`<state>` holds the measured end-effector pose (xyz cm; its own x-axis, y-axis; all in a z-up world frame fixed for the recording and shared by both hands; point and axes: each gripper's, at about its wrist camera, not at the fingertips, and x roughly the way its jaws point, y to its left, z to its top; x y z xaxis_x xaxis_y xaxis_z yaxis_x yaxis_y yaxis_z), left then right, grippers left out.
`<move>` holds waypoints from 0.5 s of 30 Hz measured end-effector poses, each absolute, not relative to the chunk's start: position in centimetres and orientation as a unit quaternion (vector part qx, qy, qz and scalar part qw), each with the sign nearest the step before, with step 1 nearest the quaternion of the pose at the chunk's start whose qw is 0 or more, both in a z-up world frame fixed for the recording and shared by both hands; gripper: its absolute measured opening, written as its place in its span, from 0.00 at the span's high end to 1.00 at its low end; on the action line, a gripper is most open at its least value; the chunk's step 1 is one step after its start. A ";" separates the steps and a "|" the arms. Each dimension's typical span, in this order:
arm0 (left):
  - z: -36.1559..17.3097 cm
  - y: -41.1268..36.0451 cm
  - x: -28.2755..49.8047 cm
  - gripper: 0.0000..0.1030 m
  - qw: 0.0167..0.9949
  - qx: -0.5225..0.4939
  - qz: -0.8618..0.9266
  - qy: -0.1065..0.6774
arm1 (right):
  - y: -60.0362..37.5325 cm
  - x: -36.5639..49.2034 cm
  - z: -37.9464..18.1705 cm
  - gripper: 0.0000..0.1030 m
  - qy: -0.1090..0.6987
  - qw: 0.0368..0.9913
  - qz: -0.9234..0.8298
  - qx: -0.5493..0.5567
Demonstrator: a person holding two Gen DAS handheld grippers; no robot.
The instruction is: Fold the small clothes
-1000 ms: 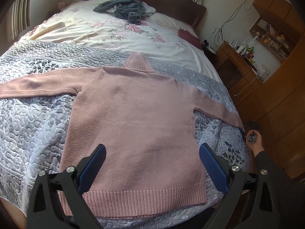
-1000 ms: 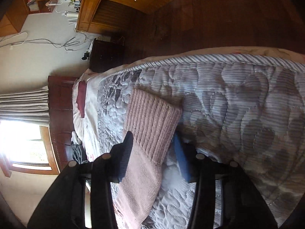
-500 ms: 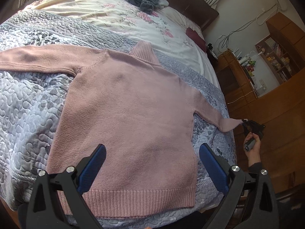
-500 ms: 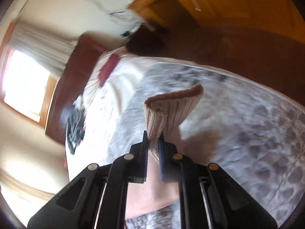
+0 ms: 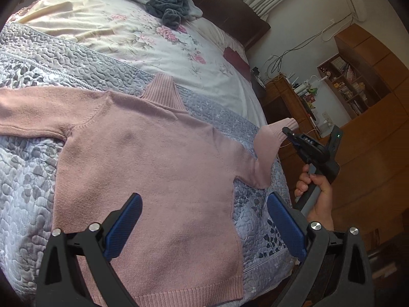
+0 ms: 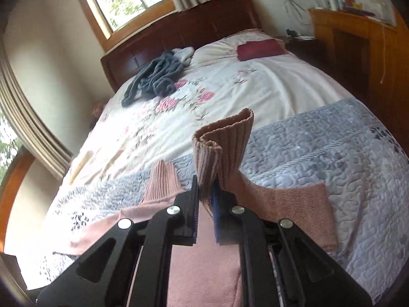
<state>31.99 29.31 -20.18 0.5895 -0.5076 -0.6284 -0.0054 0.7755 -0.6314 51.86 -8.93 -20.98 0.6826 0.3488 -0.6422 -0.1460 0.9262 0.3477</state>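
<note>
A pink turtleneck sweater point(image 5: 153, 168) lies flat on the grey quilt point(image 5: 30, 168), collar toward the headboard, its left sleeve stretched out to the left. My right gripper point(image 5: 286, 131) is shut on the right sleeve's ribbed cuff point(image 6: 222, 151) and holds it lifted above the quilt at the bed's right edge; the sleeve bends up from the shoulder. In the right wrist view that gripper point(image 6: 204, 194) pinches the cuff between its pads. My left gripper point(image 5: 204, 220) hovers open over the sweater's lower body, holding nothing.
A dark grey garment heap point(image 5: 166, 3) and a maroon cloth point(image 5: 235, 57) lie on the floral sheet point(image 5: 143, 35) near the dark headboard point(image 6: 184, 33). Wooden drawers and shelves point(image 5: 352, 84) stand right of the bed. A hand point(image 5: 317, 192) grips the right tool.
The right gripper closed on the sleeve cuff and raised it off the quilt, swinging up and toward the sweater's body. The left gripper stayed open while its view shifted slightly.
</note>
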 end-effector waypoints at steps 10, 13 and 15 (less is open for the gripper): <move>-24.6 31.1 37.7 0.04 0.816 -0.328 -0.180 0.441 | 8.4 50.5 -34.8 0.92 0.455 0.872 0.148 -0.107; -27.5 31.0 40.4 0.04 0.793 -0.352 -0.182 0.462 | 9.7 49.9 -38.7 0.78 0.488 0.850 0.162 -0.113; -29.7 30.7 42.4 0.04 0.774 -0.376 -0.188 0.473 | 8.8 48.5 -38.3 0.58 0.472 0.861 0.172 -0.081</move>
<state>42.41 30.74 -29.67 0.4811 -0.6475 -0.5910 -0.0654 0.6458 -0.7607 48.51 8.79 -38.31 0.4947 0.2199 -0.8408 -0.3724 0.9278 0.0236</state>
